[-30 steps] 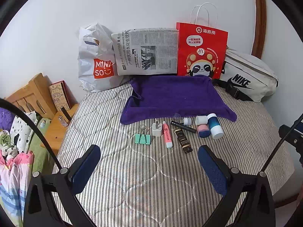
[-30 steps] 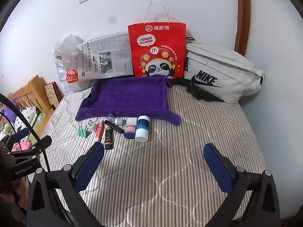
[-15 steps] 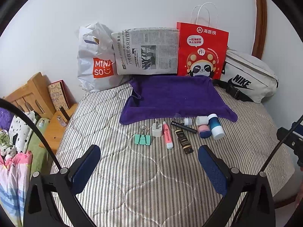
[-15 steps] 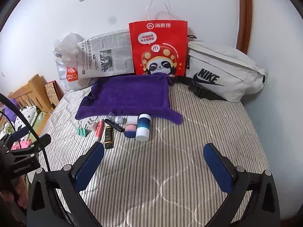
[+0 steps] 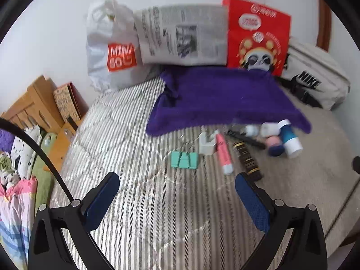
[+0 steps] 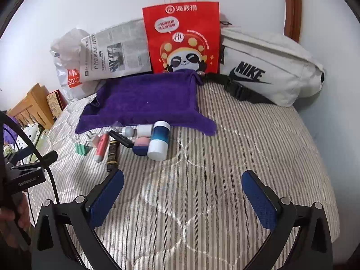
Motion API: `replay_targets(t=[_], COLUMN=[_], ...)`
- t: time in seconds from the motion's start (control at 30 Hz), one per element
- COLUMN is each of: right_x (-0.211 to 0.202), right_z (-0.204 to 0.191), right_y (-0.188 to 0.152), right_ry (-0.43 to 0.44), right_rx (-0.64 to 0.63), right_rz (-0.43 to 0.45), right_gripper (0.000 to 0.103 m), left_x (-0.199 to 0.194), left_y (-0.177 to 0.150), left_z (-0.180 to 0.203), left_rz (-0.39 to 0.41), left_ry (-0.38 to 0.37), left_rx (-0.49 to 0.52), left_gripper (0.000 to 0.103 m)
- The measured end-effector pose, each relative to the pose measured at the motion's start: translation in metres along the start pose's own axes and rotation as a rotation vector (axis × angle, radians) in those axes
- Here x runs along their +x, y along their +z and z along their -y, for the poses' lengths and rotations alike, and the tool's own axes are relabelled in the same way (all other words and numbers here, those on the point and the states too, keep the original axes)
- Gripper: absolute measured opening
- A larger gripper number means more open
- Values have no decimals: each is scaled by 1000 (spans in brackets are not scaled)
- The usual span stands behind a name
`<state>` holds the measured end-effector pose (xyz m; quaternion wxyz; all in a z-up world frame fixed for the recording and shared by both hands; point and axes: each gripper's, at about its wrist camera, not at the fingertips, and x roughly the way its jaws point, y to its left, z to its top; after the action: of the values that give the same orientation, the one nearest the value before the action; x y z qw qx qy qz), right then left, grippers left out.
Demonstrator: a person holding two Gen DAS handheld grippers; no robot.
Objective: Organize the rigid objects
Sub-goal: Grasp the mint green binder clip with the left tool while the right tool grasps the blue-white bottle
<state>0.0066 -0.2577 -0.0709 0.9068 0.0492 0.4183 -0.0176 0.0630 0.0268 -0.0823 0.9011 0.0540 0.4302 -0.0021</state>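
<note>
Left tool (image 5: 177,184) nearer; NIKE bag (image 6: 267,67).

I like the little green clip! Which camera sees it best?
The left wrist view. The green binder clip lies near the middle there, unblocked, with its wire handles showing, though the picture is a bit blurred. In the right wrist view the clip sits far off to the left, smaller and seen at a slant.
</note>
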Motion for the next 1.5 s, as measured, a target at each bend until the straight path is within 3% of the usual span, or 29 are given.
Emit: replay_targets(t=[0.2, 0.53, 0.67, 0.8, 0.87, 0.93, 1.07, 1.3, 1.5], right_x=[25, 61, 70, 78, 83, 86, 89, 104, 134], right_z=[4, 1, 3, 1, -2, -5, -7, -14, -41], right_y=[-5, -13, -12, -12, -12, -13, -11, 15, 35], right_ry=[19, 11, 16, 37, 44, 40, 43, 81, 63], right_rx=[10, -13, -4, 12, 11, -1, -3, 37, -30], right_rz=[-29, -79, -86, -99, -105, -108, -101, -94, -124], right_gripper=[103, 103, 103, 102, 102, 102, 100, 86, 80], left_x=[42, 93, 99, 99, 99, 98, 96, 97, 97], left_y=[2, 5, 2, 2, 2, 1, 0, -2, -2], left_z=[-5, 7, 6, 4, 6, 7, 7, 5, 5], left_rz=[-22, -34, -16, -5, -4, -2, -3, -9, -11], left_ry=[-1, 8, -22, -103, -125, -156, -159, -170, -168], left_rx=[-26, 96, 103, 90, 93, 99, 96, 85, 82], left_gripper=[103, 99, 90, 59, 53, 39, 39, 40, 41])
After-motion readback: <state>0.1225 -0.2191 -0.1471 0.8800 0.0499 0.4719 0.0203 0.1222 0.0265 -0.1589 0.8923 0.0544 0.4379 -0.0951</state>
